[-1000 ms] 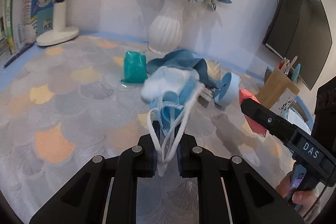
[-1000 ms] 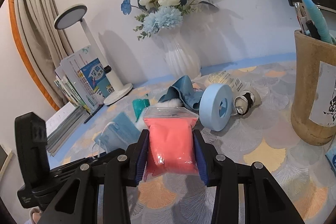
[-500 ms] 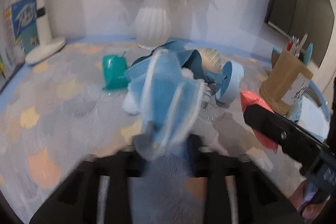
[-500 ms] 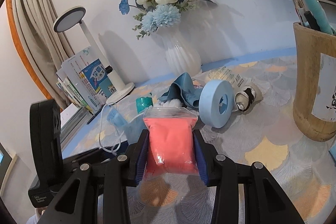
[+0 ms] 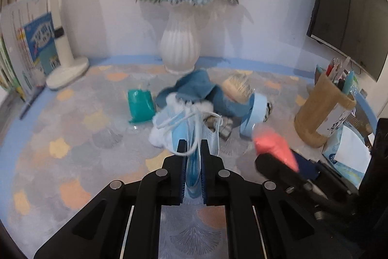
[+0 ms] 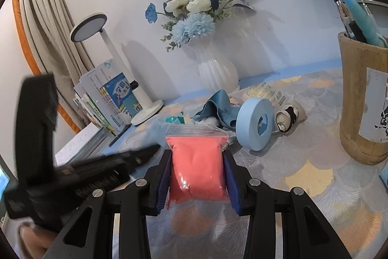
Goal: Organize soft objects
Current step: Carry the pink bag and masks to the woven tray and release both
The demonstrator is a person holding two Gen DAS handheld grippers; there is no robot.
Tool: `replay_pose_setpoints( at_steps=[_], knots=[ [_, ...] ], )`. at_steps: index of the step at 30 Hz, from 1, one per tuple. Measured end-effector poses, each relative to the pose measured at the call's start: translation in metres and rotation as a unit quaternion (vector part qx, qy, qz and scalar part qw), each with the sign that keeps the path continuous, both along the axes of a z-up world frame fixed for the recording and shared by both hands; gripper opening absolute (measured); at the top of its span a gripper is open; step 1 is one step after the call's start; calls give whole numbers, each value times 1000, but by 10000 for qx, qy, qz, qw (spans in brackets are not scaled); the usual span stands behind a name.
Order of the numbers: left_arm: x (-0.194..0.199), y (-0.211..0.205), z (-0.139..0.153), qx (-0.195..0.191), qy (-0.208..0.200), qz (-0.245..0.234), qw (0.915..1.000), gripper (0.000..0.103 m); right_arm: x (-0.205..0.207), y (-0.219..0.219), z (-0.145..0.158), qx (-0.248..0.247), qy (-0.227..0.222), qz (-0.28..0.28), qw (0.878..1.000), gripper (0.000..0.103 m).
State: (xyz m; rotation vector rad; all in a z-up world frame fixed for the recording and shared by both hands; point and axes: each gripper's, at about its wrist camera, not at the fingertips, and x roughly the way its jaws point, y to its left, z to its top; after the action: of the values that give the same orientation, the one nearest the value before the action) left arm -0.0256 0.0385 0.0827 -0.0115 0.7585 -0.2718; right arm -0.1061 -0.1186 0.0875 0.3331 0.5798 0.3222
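Nearest in the left wrist view, the left tool (image 5: 192,147) is clamped tight on a light blue pleated face mask (image 5: 194,135), with the white ear loops left dangling over the fingers. The mask is held off the patterned tabletop (image 5: 80,137), just in front of the pile. In the right wrist view, the right tool (image 6: 197,162) is closed on a clear zip bag of coral-pink powdery stuff (image 6: 196,171), squeezed from both sides and also held up off the tabletop.

So the pick-up step looks done for both hands, and carrying is probably what's in hand now. No bin or sorting spot is seen anywhere, so a drop-off place has to be found first. The loops could get snagged on the pile if the mask is dragged low, so a clear lift would be needed.

The mask looks floppy and folded on itself. The bag looks squishy and dented where it's pinched.

Further back, a white cotton wad (image 5: 157,137), a teal plastic pouch (image 5: 140,106), a crumpled dark blue cloth (image 5: 194,89) and a pale blue tape roll (image 6: 254,125) are left lying near each other. Behind them a white ribbed vase of blue flowers (image 5: 179,45) is parked by the wall.
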Motion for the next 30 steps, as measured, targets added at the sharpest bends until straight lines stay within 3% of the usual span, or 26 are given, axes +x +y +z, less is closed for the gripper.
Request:
replay_pose_setpoints(
  at_steps=[8,13,23,30],
  knots=[
    [-10,-18,38,151,-125,-84,9998,7,-11,-23,25,162,-29,-125,9998,40],
    [-14,-33,59,-85,-181,-322,9993,7,-23,-45,56,319,-230,-172,9991,40],
    [-10,-73,122,-156,-582,-639,9961,7,-35,-101,130,404,-701,-482,9956,40],
    [4,-112,145,-369,-570,-1008,9926,7,-29,-144,150,366,-640,-879,9934,40]
  ],
)
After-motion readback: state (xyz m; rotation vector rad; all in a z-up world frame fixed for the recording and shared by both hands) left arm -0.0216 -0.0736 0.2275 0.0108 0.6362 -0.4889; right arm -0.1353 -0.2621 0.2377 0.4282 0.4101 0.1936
